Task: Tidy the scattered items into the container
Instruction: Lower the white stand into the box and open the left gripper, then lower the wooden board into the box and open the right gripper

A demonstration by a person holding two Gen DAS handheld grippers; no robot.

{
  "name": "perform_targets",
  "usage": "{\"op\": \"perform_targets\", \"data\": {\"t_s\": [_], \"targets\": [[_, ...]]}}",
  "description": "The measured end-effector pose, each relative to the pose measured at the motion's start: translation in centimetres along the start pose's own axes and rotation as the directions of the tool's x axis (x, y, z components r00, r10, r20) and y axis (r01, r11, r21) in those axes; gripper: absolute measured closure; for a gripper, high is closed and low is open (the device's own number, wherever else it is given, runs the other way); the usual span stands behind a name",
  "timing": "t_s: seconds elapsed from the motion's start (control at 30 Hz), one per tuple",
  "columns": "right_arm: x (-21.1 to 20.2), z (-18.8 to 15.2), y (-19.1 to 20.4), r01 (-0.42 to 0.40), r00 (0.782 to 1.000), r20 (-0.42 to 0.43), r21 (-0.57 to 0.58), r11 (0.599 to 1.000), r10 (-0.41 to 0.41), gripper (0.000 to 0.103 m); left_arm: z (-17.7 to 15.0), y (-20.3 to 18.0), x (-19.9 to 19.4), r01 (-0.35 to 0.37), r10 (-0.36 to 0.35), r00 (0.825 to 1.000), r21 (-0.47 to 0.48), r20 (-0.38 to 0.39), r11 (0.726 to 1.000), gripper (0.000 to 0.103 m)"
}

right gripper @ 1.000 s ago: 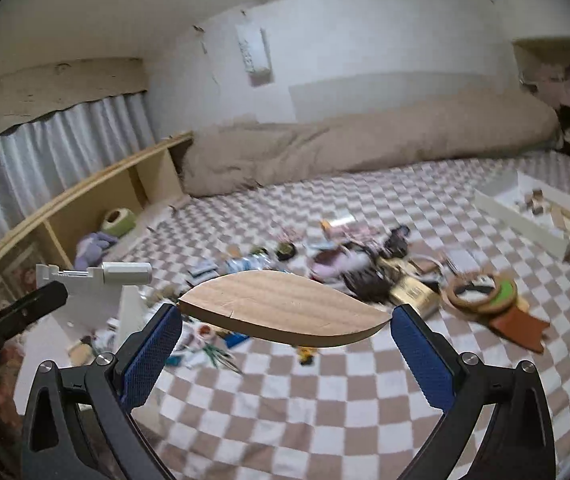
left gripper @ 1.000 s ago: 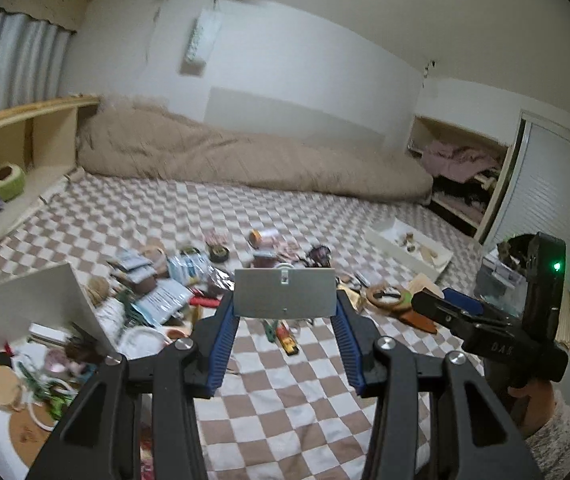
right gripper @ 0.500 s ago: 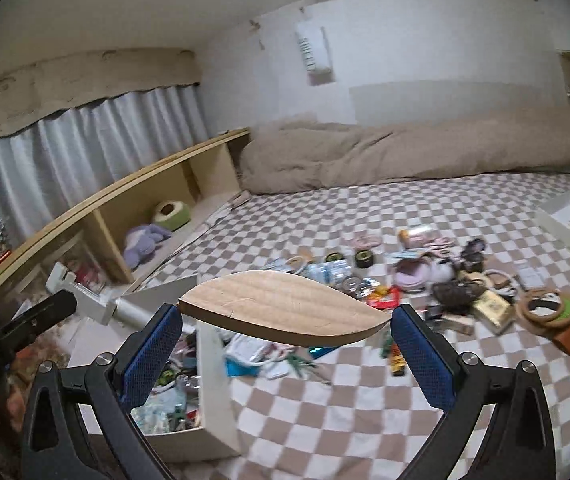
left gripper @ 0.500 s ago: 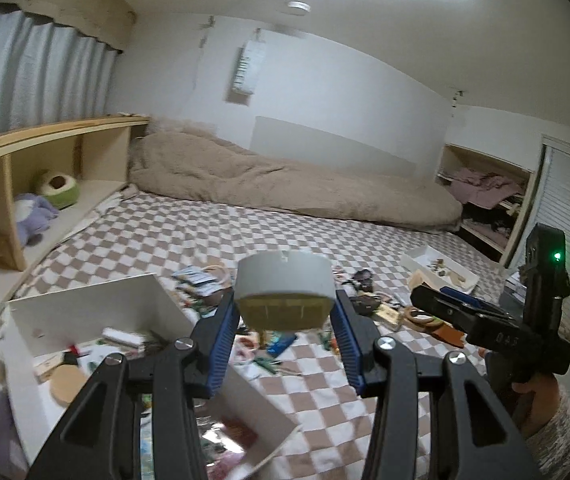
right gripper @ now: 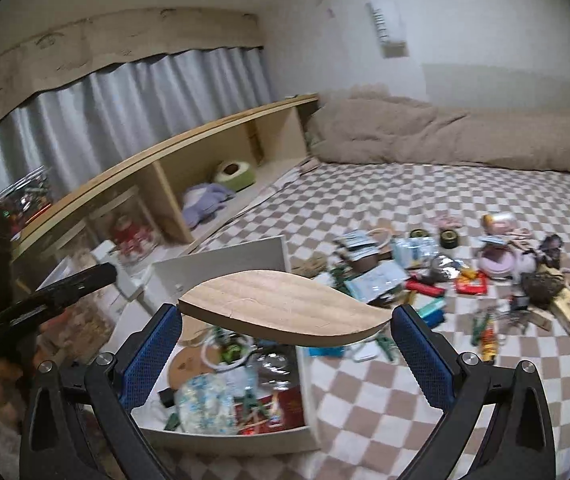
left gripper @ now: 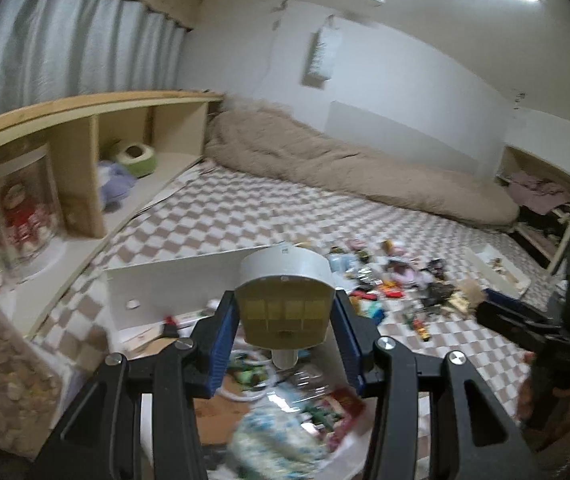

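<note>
My left gripper is shut on a white plastic device with a yellowed underside and holds it above the white container box. My right gripper is shut on a leaf-shaped wooden board and holds it over the same box, which holds several items. Scattered items lie on the checkered bed to the right of the box. They also show in the left wrist view.
A wooden shelf with jars, a plush toy and a green cushion runs along the left. A beige duvet lies at the far end of the bed. A small white tray sits at the far right.
Both grippers have swung left and moved over the white box with their loads. The box has come from the left edge to right under the fingers.
</note>
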State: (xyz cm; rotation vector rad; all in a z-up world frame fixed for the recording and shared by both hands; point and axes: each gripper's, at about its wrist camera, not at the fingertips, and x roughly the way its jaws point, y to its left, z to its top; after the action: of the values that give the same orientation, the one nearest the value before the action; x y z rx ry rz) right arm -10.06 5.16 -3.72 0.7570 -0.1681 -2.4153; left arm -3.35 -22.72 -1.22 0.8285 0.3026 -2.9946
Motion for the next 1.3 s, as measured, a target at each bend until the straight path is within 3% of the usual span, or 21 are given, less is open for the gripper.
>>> {"op": "perform_targets", "data": {"t_s": [0.2,0.3,0.43,0.53,0.77,0.8,0.87,1.0,1.1,1.3], "targets": [[0.9,-0.4,1.7,-0.034,0.999,-0.031,-0.031,0.999,0.033,0.0,-0.5,2.6,2.0,-0.106,0.107,0.992,0.01,-0.06,0.994,0.057],[1.2,-0.7,2.2,-0.041,0.998,-0.043,-0.042,0.998,0.039,0.0,-0.7,3.1,3.4,-0.197,0.203,0.974,0.065,-0.096,0.978,0.057],[1.7,-0.8,2.7,-0.05,0.997,-0.061,-0.055,0.997,0.047,0.0,-1.4,3.7,5.5,-0.248,0.27,0.95,0.144,-0.157,0.958,0.057],[2.1,-1.0,3.0,-0.058,0.996,-0.073,-0.061,0.996,0.054,0.0,-2.3,3.4,6.4,-0.298,0.341,0.924,0.235,-0.174,0.925,0.057],[3.4,-1.4,3.4,-0.078,0.992,-0.105,-0.052,0.996,0.073,0.0,-3.7,3.7,7.6,-0.324,0.395,0.892,0.298,-0.221,0.898,0.055],[3.6,-1.5,3.4,-0.082,0.991,-0.112,-0.051,0.995,0.076,0.0,-3.9,3.9,7.5,-0.33,0.399,0.89,0.292,-0.219,0.898,0.046],[3.9,-1.6,3.5,-0.087,0.989,-0.124,-0.055,0.995,0.08,0.0,-3.8,4.2,7.2,-0.345,0.401,0.894,0.265,-0.201,0.901,0.039],[4.6,-1.8,3.8,-0.093,0.986,-0.146,-0.067,0.993,0.082,0.0,-3.6,4.5,6.5,-0.33,0.372,0.908,0.217,-0.194,0.919,0.038],[5.1,-1.9,3.8,-0.101,0.983,-0.163,-0.064,0.993,0.09,0.0,-3.6,4.7,5.8,-0.326,0.361,0.916,0.197,-0.178,0.925,0.032],[6.4,-2.3,4.4,-0.118,0.973,-0.209,-0.07,0.991,0.101,0.0,-3.5,4.8,4.3,-0.306,0.33,0.932,0.163,-0.15,0.938,0.032]]}}
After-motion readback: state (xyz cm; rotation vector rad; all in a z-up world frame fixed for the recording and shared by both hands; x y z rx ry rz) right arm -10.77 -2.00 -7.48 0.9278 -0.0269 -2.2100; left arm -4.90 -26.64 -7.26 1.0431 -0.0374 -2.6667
